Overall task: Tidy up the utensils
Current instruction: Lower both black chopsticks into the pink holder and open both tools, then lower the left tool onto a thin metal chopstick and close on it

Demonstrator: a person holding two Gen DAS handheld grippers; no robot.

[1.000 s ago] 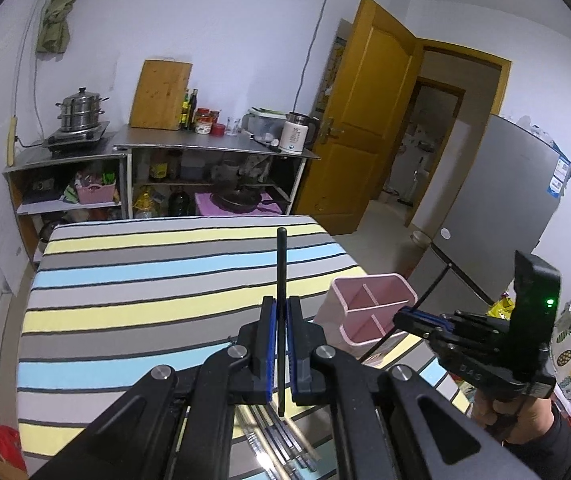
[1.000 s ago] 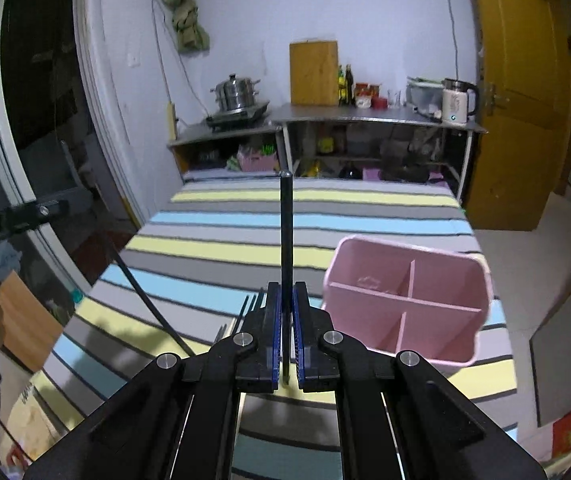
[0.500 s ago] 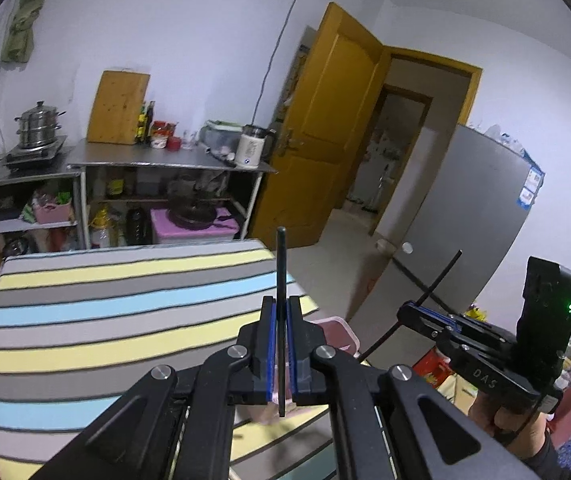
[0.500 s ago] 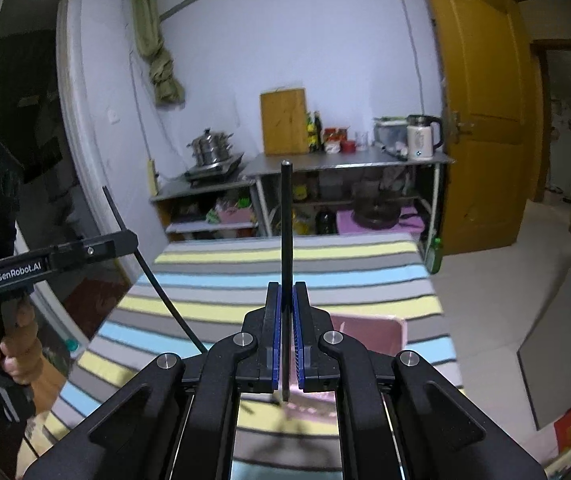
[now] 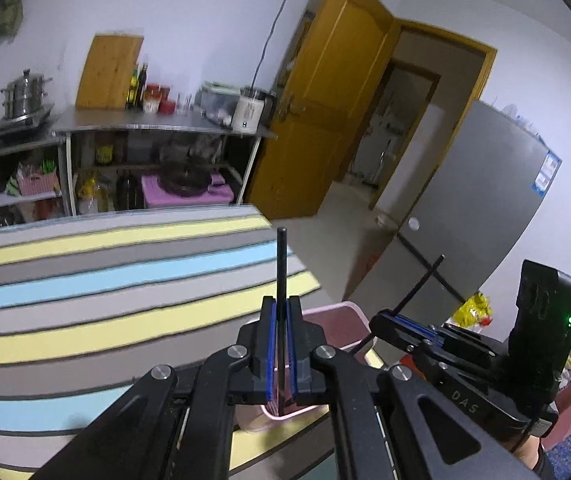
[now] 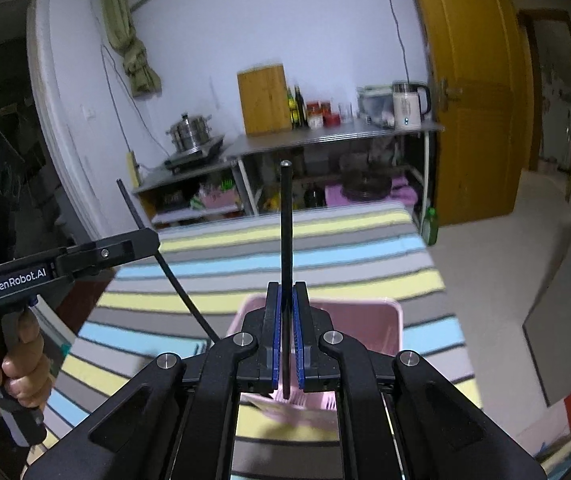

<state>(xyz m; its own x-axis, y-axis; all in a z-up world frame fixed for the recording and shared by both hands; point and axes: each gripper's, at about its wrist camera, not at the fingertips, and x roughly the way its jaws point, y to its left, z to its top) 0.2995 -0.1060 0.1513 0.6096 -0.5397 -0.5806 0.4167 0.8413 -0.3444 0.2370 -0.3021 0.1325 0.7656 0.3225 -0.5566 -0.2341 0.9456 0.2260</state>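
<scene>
Black and slim, a chopstick stands clamped between the blue ribbed pads of the left tool, its blunt end pointing up and away and its lower tip hanging just above the pink plastic organiser. The right tool clenches a second chopstick the same way, upright over the same organiser, whose smooth walls and rounded rim show behind the jaws. Each tool also shows in the other's camera: the right tool with its stick angled up to the side, the left tool held in a bare hand. The step in hand looks like the drop: both sticks are carried over the holder and neither is released yet. Which compartment lies under either tip cannot be told, as the tools hide the dividers. The next move likely calls for lowering each tip inside the rim, one at a time so the sticks do not cross, then easing the pads apart so the thin rigid rod slides down rather than bouncing off the hard plastic edge. The organiser sits near the corner of the worktop, which is covered in a soft cloth striped yellow, grey and pale blue.
</scene>
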